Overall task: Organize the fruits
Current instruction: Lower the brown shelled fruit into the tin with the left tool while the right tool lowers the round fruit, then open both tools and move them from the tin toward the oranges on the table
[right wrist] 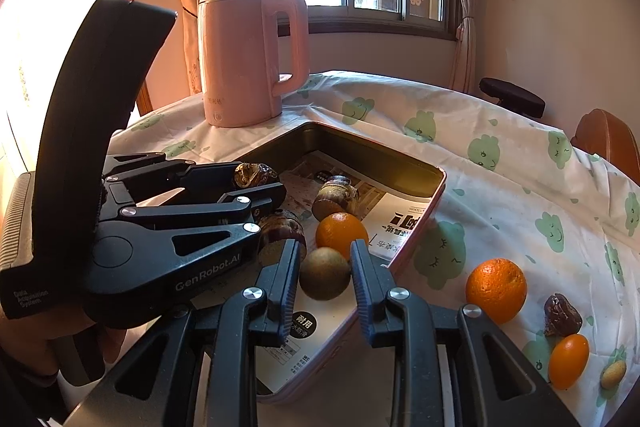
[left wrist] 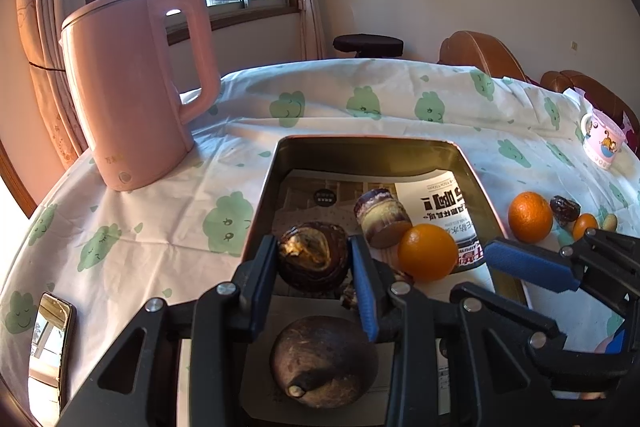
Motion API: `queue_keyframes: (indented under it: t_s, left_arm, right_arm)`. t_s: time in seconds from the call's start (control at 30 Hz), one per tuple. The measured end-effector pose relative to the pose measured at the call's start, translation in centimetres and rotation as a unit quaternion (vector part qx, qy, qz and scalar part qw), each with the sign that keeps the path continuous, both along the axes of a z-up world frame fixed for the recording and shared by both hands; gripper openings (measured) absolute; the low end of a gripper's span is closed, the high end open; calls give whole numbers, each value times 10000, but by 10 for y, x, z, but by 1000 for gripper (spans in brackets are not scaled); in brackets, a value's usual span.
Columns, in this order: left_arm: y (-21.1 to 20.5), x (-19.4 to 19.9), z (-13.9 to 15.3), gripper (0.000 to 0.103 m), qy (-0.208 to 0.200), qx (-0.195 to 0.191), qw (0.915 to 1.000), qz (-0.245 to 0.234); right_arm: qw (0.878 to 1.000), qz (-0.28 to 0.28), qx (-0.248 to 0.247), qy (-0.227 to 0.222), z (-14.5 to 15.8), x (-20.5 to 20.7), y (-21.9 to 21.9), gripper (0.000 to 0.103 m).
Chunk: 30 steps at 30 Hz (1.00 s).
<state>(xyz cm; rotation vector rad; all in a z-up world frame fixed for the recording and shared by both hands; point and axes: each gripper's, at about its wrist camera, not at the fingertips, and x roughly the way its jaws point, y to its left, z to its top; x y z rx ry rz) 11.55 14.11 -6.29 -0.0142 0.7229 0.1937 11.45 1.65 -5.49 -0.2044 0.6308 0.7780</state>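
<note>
A metal tin [left wrist: 372, 143] [right wrist: 404, 167] lined with paper holds an orange [left wrist: 427, 251] [right wrist: 341, 233], a cut purple yam piece [left wrist: 382, 218] [right wrist: 334, 202] and a brown round fruit [left wrist: 322, 361] [right wrist: 325, 279]. My left gripper [left wrist: 314, 259] [right wrist: 256, 183] is shut on a dark shrivelled passion fruit [left wrist: 312, 255] [right wrist: 250, 174] over the tin. My right gripper [right wrist: 325, 277] is open, its fingers either side of the brown fruit; it also shows in the left wrist view [left wrist: 532, 267]. Outside the tin lie an orange [right wrist: 496, 290] [left wrist: 530, 215], a date [right wrist: 561, 314], a kumquat [right wrist: 568, 361] and a peanut [right wrist: 613, 374].
A pink kettle [left wrist: 136, 87] [right wrist: 252, 55] stands behind the tin on the clouded tablecloth. A phone [left wrist: 50, 343] lies at the left table edge. A pink cup [left wrist: 602, 139] stands far right. Chairs [left wrist: 476, 55] and a stool [right wrist: 512, 101] ring the table.
</note>
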Motion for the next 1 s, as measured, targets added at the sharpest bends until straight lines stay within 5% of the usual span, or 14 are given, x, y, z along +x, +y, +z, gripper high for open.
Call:
queue_keyframes:
  t_s: [0.27, 0.33, 0.4, 0.67, 1.0]
  left_arm:
    - [-1, -12, 11, 56, -152, 51, 9998, 80]
    - [-1, -19, 16, 67, -261, 58, 9995, 139]
    - [-3, -26, 23, 70, -385, -27, 9992, 112]
    - [-49, -39, 39, 72, -643, 21, 9977, -231]
    - [-126, -21, 30, 72, -539, -62, 9939, -955]
  right_arm:
    - [9995, -165, 256, -58, 4, 0, -11, 47]
    - [9987, -345, 380, -68, 6, 2, -19, 62]
    - [9973, -452, 571, -51, 7, 4, -27, 67]
    - [9964, -680, 427, -265, 14, -3, -76, 67]
    - [9791, -2002, 52, -359, 14, 14, -212, 66]
